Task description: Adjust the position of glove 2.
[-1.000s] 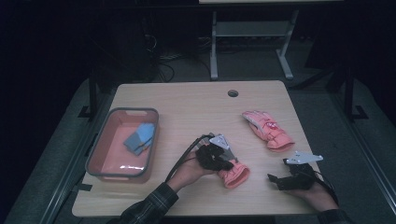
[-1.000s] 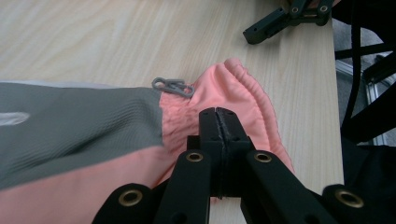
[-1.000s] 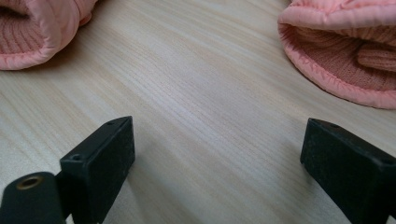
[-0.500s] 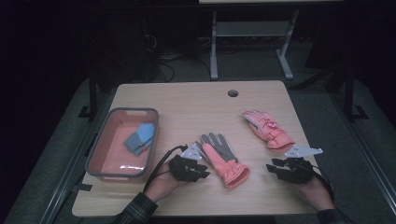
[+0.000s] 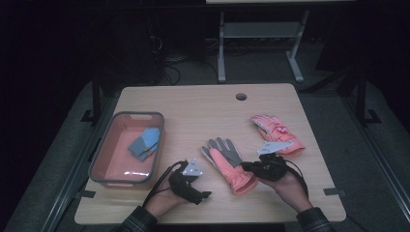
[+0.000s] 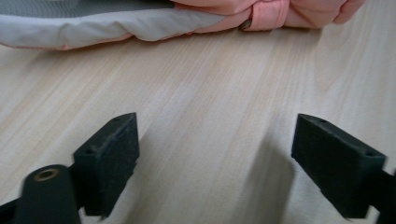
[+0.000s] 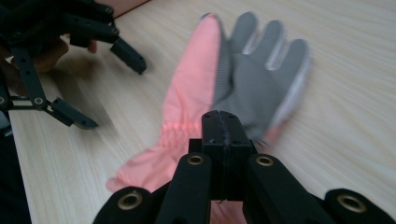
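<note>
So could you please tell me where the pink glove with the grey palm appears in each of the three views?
High view: the grey-palmed glove lies at the table's front centre, between the two hands.
Left gripper view: its pink and pale edge runs along the top, beyond the open left tongs.
Right gripper view: it fills the centre, palm up, past the shut right tongs.
Shared landmark: the wooden table.
</note>
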